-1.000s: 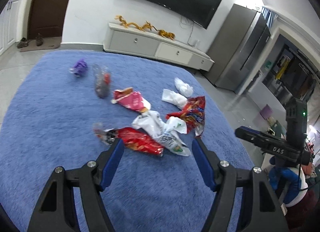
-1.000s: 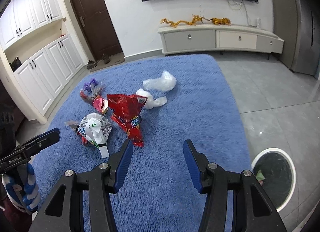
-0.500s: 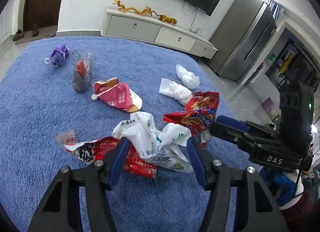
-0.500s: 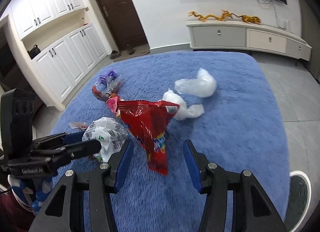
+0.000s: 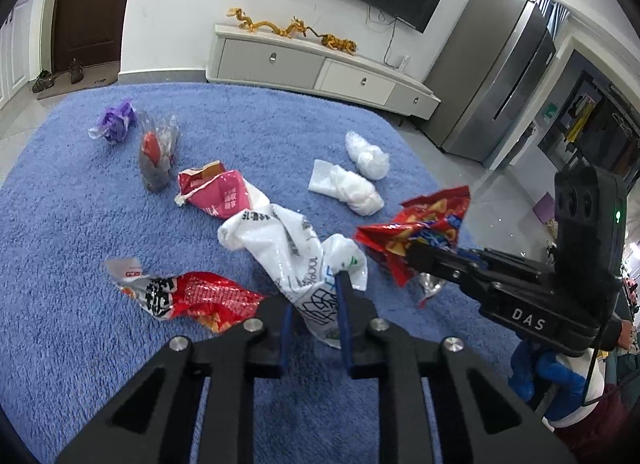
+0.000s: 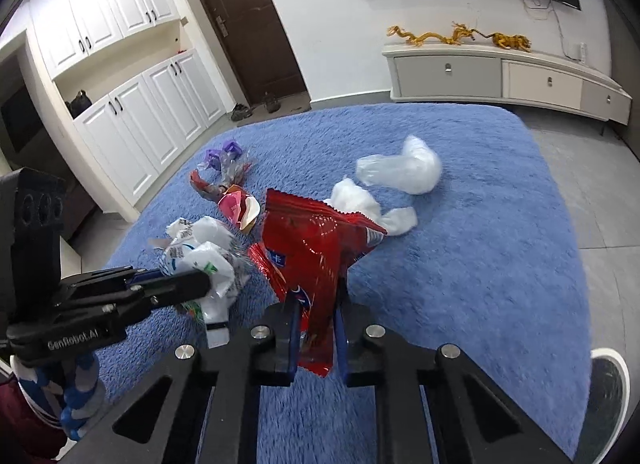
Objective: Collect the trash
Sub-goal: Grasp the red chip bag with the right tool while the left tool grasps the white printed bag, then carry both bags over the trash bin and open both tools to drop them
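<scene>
left gripper closed on crumpled white printed plastic bag | right gripper closed on red foil snack packet, long axis running away from the jaws | round white-rimmed bin near, just right of right gripper

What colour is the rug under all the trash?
Blue rug, clearest in the right wrist view.

On my blue shaggy rug I count three red foil snack bags, one pink wrapper, one white printed plastic bag, two white crumpled wads, one purple wrapper, one clear wrapper.
</scene>
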